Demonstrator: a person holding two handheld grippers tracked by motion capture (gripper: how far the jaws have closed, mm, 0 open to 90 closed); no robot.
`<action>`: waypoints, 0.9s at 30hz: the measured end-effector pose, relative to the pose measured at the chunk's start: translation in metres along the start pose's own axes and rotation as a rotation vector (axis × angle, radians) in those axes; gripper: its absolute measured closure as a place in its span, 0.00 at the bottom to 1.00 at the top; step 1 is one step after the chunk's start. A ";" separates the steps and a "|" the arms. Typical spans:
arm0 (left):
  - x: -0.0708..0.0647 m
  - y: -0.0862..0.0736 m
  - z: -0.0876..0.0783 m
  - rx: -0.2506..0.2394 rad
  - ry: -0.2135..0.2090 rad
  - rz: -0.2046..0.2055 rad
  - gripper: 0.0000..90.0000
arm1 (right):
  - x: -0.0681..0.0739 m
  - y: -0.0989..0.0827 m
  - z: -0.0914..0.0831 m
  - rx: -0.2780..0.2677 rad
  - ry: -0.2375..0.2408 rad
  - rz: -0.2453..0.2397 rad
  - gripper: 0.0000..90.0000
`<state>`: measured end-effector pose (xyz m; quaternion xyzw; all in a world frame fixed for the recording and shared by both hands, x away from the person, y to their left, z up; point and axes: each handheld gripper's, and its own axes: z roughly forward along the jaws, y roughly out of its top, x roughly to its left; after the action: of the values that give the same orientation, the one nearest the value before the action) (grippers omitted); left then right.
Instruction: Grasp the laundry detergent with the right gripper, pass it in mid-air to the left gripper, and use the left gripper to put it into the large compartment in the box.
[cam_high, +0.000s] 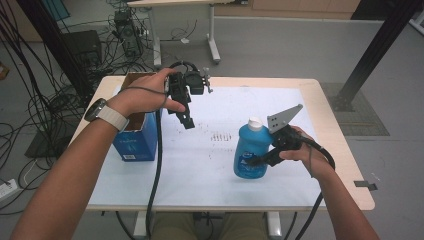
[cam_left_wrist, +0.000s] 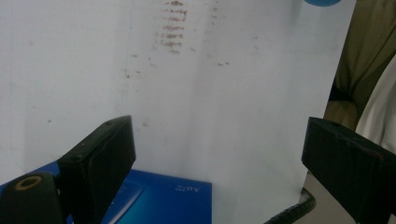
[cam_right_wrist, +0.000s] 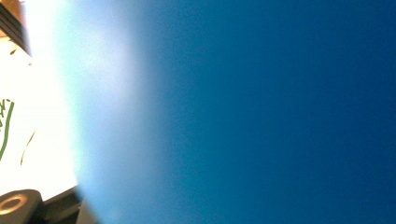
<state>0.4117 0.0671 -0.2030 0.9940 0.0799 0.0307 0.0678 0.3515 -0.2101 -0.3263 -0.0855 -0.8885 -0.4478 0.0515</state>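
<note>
- Right gripper (cam_high: 261, 161): jaws clamped on the lower body of the blue bottle (cam_high: 251, 152), gripping it from its right side. The right gripper view is pressed up against blue plastic (cam_right_wrist: 261, 112), so the bottle sits deep between the jaws.
- Bottle: upright, tilted slightly, white cap (cam_high: 255, 123) on top. Its base looks to be just off the white sheet (cam_high: 210, 170), though I cannot tell for certain.
- Left gripper (cam_high: 186, 119): released, jaws standing wide apart with nothing between them. It hovers above the sheet just right of the blue box (cam_high: 135, 142), pointing down and toward the person.
- Left gripper view: the box's blue face (cam_left_wrist: 159, 196) lies low between the jaws, a patch of brown smudges (cam_left_wrist: 173, 28) on the sheet ahead, and the bottle's underside (cam_left_wrist: 327, 2) at the top edge.
- Box: top flaps open, standing at the left end of the table (cam_high: 340, 150), well apart from the bottle.
- Step in hand, as I read it: lift and carry, with the bottle picked up and the box the likely destination.
- Next move calls for: carrying the bottle left across the sheet, keeping it upright and high enough to clear the box rim, with the left gripper free to steady the box or step aside.
</note>
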 end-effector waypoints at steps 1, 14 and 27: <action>-0.001 0.001 -0.003 0.000 -0.004 0.006 0.11 | 0.000 0.002 -0.001 0.003 -0.003 0.006 0.48; -0.014 0.009 -0.028 0.010 -0.003 0.046 0.11 | 0.001 0.019 0.004 0.041 -0.031 0.029 0.49; -0.029 0.023 -0.043 0.028 -0.006 0.109 0.11 | 0.003 0.042 0.012 0.064 -0.042 -0.048 0.49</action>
<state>0.3832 0.0459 -0.1589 0.9978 0.0257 0.0304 0.0523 0.3569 -0.1758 -0.3002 -0.0720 -0.9051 -0.4182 0.0248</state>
